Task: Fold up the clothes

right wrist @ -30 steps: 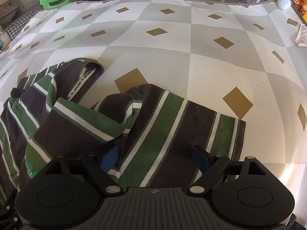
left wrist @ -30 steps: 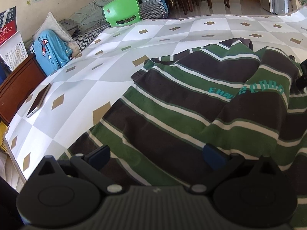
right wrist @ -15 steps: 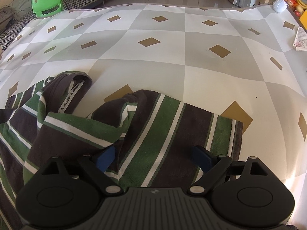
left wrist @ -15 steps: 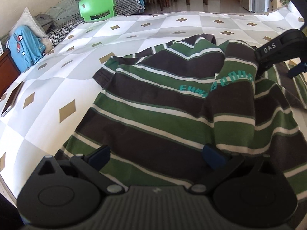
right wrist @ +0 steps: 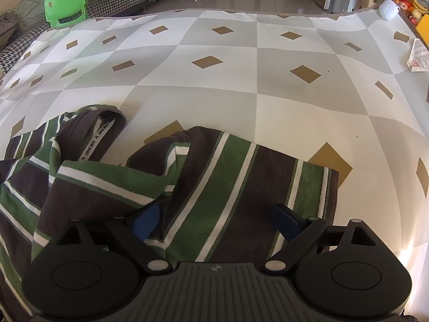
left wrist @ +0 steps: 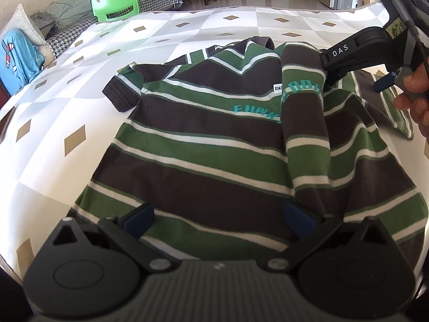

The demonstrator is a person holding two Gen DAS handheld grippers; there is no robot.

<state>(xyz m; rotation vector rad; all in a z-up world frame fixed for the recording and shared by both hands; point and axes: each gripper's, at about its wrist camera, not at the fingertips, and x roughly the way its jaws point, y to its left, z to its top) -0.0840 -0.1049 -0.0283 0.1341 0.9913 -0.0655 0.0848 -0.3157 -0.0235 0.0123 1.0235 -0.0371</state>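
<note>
A T-shirt point(left wrist: 214, 145) in green, dark brown and white stripes, with teal lettering, lies rumpled on a checked cloth point(left wrist: 80, 86). One side is folded over its chest. My left gripper point(left wrist: 218, 217) hangs open over the shirt's lower hem, its blue pads point(left wrist: 139, 217) wide apart with cloth below them. My right gripper point(right wrist: 216, 220) stands open over a flat sleeve point(right wrist: 241, 177), pads clear of the fabric. In the left wrist view the right gripper point(left wrist: 356, 80) shows at the shirt's far right shoulder, held by a hand point(left wrist: 413, 99). The collar point(right wrist: 99, 134) lies to its left.
The checked cloth point(right wrist: 241, 80) runs far beyond the shirt. A green plastic chair point(left wrist: 115, 2) and a sofa with a blue bag point(left wrist: 18, 59) stand past the far left edge. A paper point(right wrist: 418, 56) and a white round object point(right wrist: 387, 10) lie at the far right.
The left wrist view has swung right, so the shirt now fills its middle and the right gripper has come into sight. The right gripper's jaws stand slightly wider; the shirt has not moved.
</note>
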